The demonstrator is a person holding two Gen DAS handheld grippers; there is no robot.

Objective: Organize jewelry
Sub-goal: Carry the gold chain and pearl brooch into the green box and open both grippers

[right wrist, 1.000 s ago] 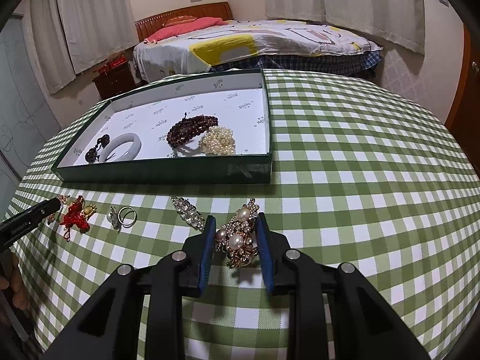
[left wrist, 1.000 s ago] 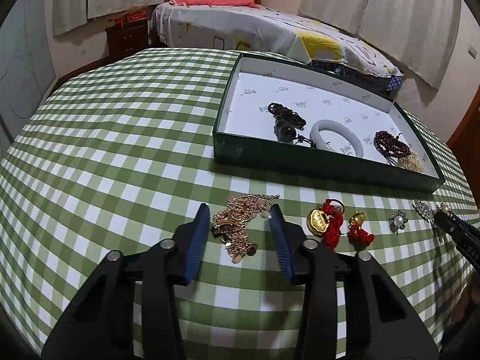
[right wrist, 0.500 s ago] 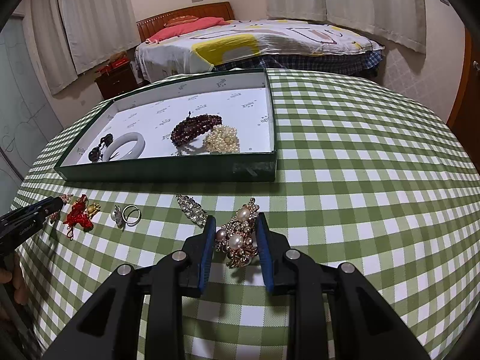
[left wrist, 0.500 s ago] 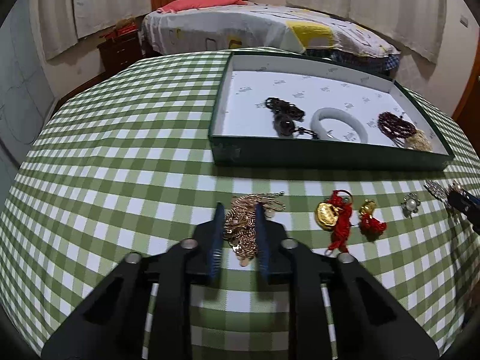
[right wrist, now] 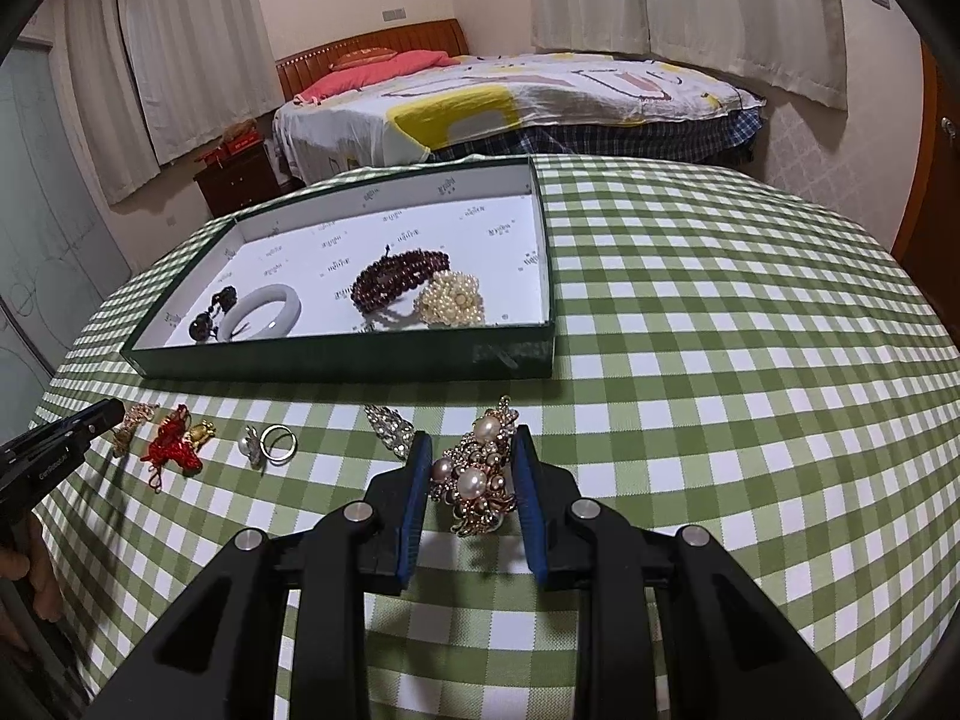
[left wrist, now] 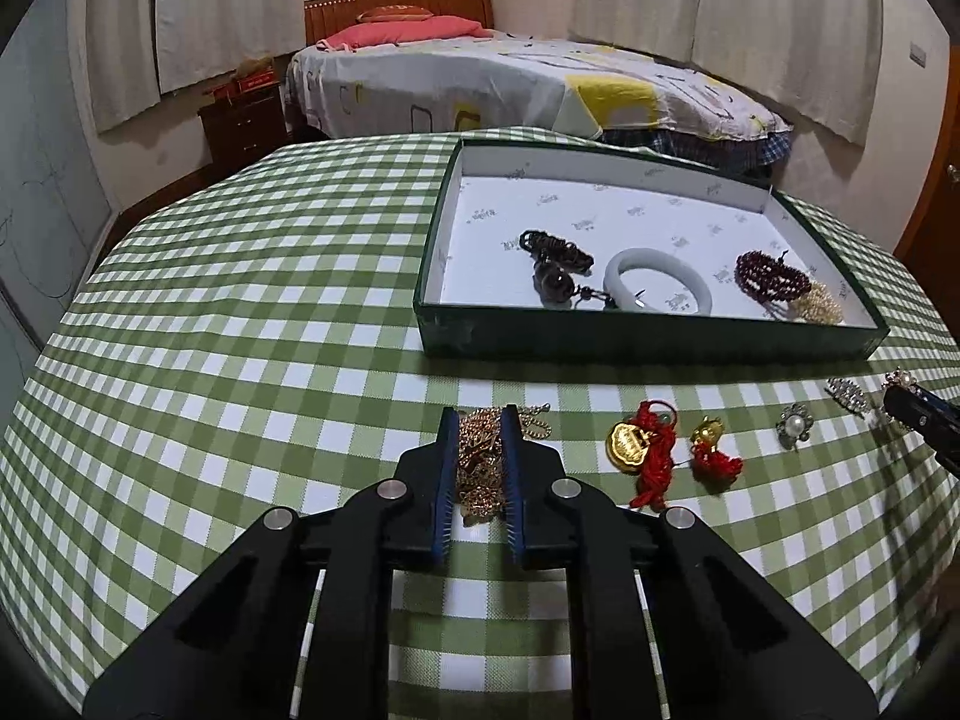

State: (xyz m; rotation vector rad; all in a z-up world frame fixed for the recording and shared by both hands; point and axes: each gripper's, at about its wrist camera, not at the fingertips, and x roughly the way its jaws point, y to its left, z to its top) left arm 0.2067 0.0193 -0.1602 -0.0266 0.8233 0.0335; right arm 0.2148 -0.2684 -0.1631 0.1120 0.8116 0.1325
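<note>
Counter cloth (left wrist: 240, 324): green-and-white check. Box (left wrist: 600, 342): dark green outside, white printed lining. Bangle (left wrist: 657, 288): white; tassel charms (left wrist: 654, 456): red and gold.

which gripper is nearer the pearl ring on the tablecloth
Right. The pearl ring lies just left of the right gripper, past a crystal brooch; the left gripper sits beyond the red tassel charms.

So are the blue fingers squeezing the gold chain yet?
Touching. The left wrist view shows both fingers of the left gripper pressed against the bunched gold chain, with no gap either side.
</note>
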